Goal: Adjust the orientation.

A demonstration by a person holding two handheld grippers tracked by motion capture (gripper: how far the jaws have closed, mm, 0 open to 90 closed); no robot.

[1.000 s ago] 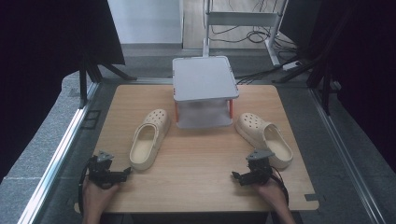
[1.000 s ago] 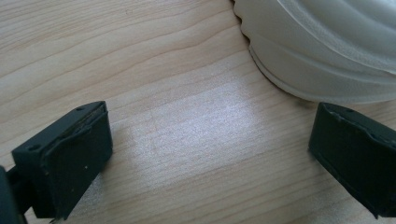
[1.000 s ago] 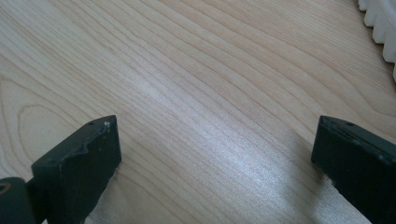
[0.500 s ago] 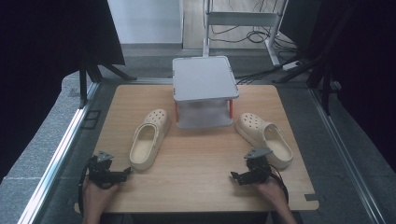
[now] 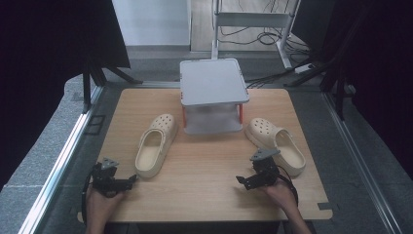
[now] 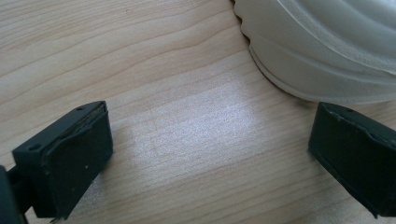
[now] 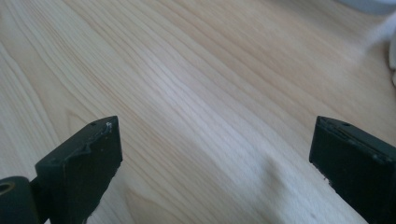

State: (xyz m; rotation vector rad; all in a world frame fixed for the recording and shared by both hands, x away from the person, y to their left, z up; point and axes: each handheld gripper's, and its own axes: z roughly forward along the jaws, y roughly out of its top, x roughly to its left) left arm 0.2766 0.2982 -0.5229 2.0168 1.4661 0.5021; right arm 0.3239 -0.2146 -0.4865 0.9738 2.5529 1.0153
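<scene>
Both jaws wide, empty: left gripper (image 5: 113,178) lower left should straddle cream foam clog (image 5: 155,145) sidewall squarely; right gripper (image 5: 256,174) idle lower right.

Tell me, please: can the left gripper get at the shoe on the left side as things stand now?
Probably yes. The left gripper is open and lies just beside the heel of the left shoe, with bare table between them and nothing in the way.

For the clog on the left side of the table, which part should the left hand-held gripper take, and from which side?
Probably the heel rim of the left clog, approached from the near table edge. Its heel faces the left hand-held gripper, whose jaws stand open, and the thin wall around the opening fits between them.
</scene>
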